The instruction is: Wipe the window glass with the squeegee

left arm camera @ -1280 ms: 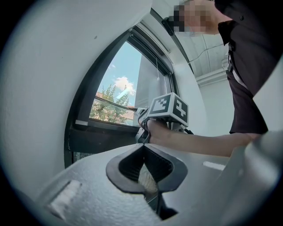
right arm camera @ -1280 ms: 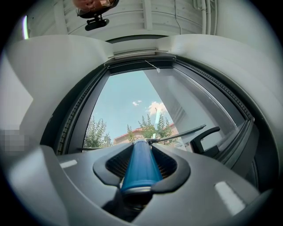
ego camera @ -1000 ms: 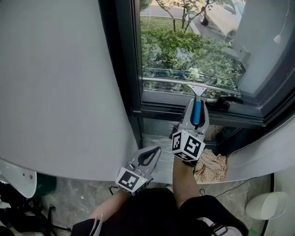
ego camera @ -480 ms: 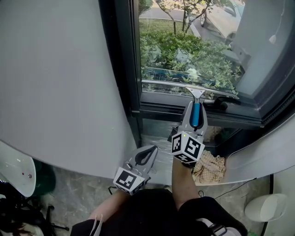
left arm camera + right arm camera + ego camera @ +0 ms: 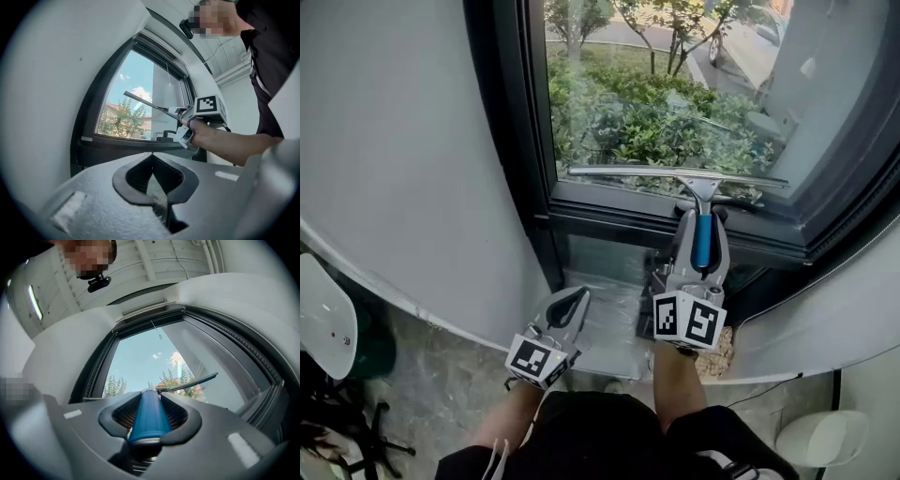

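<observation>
- Right gripper [image 5: 698, 217] is clamped on the squeegee [image 5: 677, 175]; the right gripper view shows both jaws pressed against the blue handle [image 5: 146, 416], which runs up the middle between them
- The handle points up and away from us towards the window glass [image 5: 656, 103], with the marker cube [image 5: 686, 320] at the near end of the gripper
- The squeegee's long metal blade lies roughly level across the lowest part of the pane, just above the dark bottom frame [image 5: 609, 217]; it spans most of the glass width
- We cannot tell whether the rubber edge is actually touching the glass
- From the left gripper view the squeegee [image 5: 146, 102] slants up and to the left in front of the pane, held out by the right gripper [image 5: 183, 116] on a bare forearm [image 5: 225, 145]
- Left gripper [image 5: 577, 298] is low and to the left of the right one, well apart from the squeegee; its jaws are pressed together at the tips with nothing between them [image 5: 151, 155]
- It points towards the lower left corner of the window, above a crinkled clear plastic sheet [image 5: 614, 319] on the ledge
- Green shrubs [image 5: 647, 117] show through the glass
- A pale curved wall [image 5: 394, 159] lies left of the dark window frame
</observation>
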`<action>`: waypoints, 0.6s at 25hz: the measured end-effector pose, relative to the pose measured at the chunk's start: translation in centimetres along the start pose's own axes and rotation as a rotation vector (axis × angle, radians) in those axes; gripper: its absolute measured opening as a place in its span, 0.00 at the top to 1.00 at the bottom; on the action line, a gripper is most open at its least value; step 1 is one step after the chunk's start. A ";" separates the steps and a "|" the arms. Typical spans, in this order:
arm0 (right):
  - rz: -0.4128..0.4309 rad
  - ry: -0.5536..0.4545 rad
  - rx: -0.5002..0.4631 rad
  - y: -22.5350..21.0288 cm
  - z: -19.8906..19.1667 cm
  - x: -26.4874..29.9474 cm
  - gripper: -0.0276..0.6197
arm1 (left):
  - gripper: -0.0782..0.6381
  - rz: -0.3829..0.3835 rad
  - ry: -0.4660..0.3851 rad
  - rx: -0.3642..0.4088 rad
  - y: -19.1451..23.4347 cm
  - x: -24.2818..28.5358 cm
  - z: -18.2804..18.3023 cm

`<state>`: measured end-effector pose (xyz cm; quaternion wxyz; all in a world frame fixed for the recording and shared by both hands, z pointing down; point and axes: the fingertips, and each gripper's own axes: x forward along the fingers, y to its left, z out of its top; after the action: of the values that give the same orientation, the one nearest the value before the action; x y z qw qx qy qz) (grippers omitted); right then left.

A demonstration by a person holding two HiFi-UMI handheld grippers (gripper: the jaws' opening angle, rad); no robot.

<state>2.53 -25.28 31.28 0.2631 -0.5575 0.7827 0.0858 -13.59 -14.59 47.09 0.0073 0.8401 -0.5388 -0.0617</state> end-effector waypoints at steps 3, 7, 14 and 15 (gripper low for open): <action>0.081 -0.004 0.041 -1.3 1.7 -0.9 0.75 | 0.89 0.072 0.002 0.031 -0.2 -0.9 0.3; 0.168 0.031 0.096 -2.4 2.7 -2.7 0.75 | 0.89 0.146 -0.006 0.047 -0.8 -3.4 1.3; 0.370 0.067 0.205 -2.0 5.9 -8.9 0.75 | 0.89 0.149 -0.016 0.097 -3.4 -8.7 3.1; 0.396 0.076 0.208 -1.7 6.3 -10.1 0.75 | 0.89 0.149 -0.022 0.099 -3.8 -9.6 3.2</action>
<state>8.52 -14.91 31.36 0.2675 -0.3656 0.8909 0.0335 -14.43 -4.09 44.51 -0.0353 0.7963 -0.6023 -0.0434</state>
